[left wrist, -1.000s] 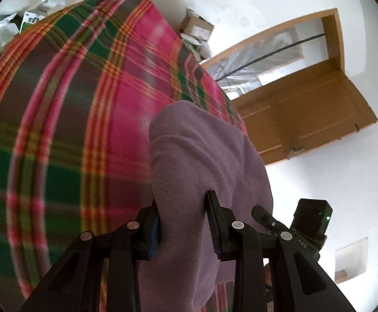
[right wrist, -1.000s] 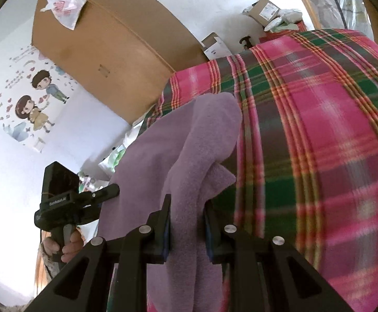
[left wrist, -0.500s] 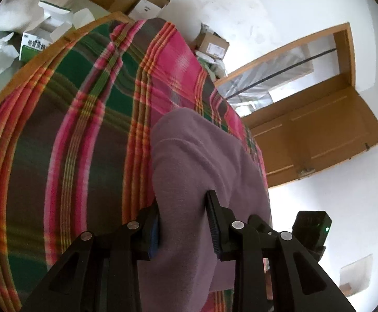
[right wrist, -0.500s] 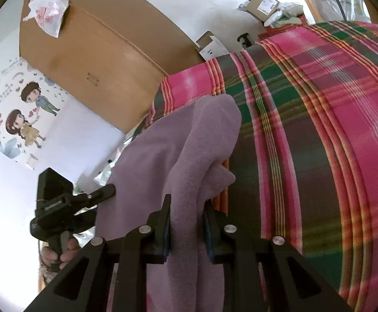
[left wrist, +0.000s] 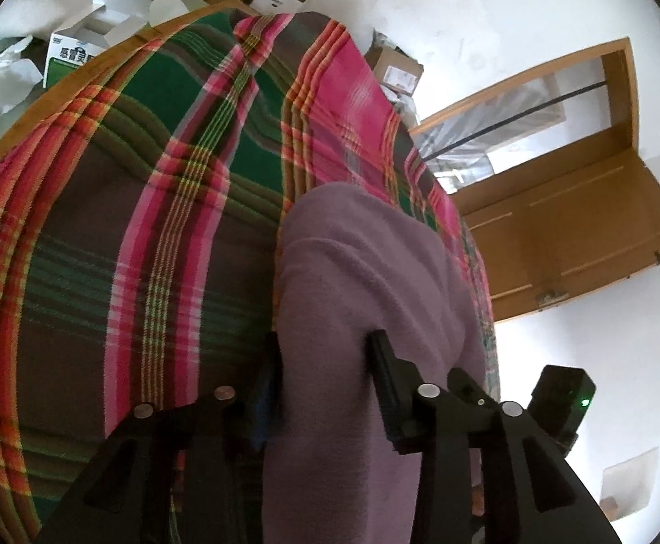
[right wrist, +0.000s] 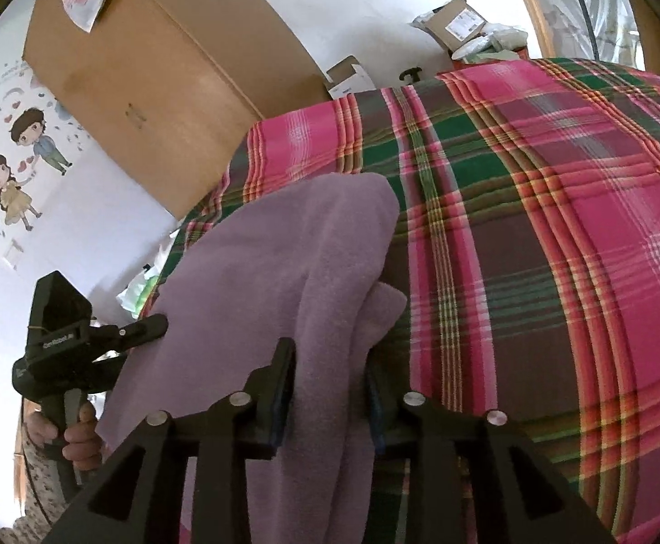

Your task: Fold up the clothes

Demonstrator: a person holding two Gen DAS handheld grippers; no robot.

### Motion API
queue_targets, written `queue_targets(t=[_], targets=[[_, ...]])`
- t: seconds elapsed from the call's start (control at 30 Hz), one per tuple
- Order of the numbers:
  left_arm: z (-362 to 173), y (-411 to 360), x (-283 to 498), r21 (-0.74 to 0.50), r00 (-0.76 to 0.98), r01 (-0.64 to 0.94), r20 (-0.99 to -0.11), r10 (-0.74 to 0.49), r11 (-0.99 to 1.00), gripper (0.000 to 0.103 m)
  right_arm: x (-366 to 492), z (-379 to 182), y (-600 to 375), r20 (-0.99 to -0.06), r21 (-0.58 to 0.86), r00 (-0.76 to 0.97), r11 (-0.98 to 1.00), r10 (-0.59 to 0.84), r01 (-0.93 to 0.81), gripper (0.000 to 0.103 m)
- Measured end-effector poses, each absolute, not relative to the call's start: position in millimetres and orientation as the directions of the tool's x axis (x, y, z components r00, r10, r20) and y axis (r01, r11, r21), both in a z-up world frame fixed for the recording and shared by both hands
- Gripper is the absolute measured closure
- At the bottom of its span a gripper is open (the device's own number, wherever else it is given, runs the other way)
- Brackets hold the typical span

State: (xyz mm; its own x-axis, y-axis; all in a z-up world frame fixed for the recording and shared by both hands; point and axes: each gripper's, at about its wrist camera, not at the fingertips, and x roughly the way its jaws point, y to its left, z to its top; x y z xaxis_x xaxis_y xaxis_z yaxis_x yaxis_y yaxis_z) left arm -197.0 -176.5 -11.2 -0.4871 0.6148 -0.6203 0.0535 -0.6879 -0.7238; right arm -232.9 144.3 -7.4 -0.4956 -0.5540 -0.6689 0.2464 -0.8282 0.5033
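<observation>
A mauve fleece garment (left wrist: 366, 281) is stretched between both grippers above a plaid bedspread (left wrist: 139, 226). My left gripper (left wrist: 325, 362) is shut on one edge of it, cloth bunched between its fingers. In the right wrist view the same garment (right wrist: 275, 281) hangs in a fold, and my right gripper (right wrist: 330, 371) is shut on its other edge. The left gripper's body (right wrist: 66, 340) shows at the lower left of that view, held by a hand (right wrist: 80, 439). The right gripper's body (left wrist: 561, 394) shows low right in the left wrist view.
The plaid bedspread (right wrist: 534, 226) covers the bed. Opened white boxes (left wrist: 98, 18) and crumpled paper lie past its far edge. A big cardboard box (right wrist: 157, 77) leans on the wall, small parcels (right wrist: 457, 22) behind. A wooden door (left wrist: 570, 226) stands open at right.
Both grippers have drawn back and lifted with the garment: more of the bedspread's far edge and the boxes beyond it show now. The grip on the cloth is unchanged.
</observation>
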Motion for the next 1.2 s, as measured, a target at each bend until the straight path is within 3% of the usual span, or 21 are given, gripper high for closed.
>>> queue_targets(t=[0.33,0.63,0.9,1.2], targets=[[11,-166,-150,-0.603,-0.527,0.028,-0.686,0.501,-0.797,0.064,-206,10,138,-0.728,0.379,-0.526,-0.897,-0.440,0.227,0.068],[-4,-169,-97,-0.593,-0.539,0.053,-0.694,0.477,-0.803,0.064,-147,5,132,-0.740,0.269,-0.554,-0.923,-0.381,0.275,0.068],[-8,-158,-89,-0.539,-0.564,0.038,-0.707,0.427,-0.842,0.061,-149,-4,137,-0.740,0.294,-0.556,-0.925,-0.380,0.241,0.063],[11,-126,-65,-0.359,-0.595,0.083,-0.766,0.242,-0.930,0.060,-114,18,125,-0.742,0.211,-0.590,-0.947,-0.318,0.244,0.063]])
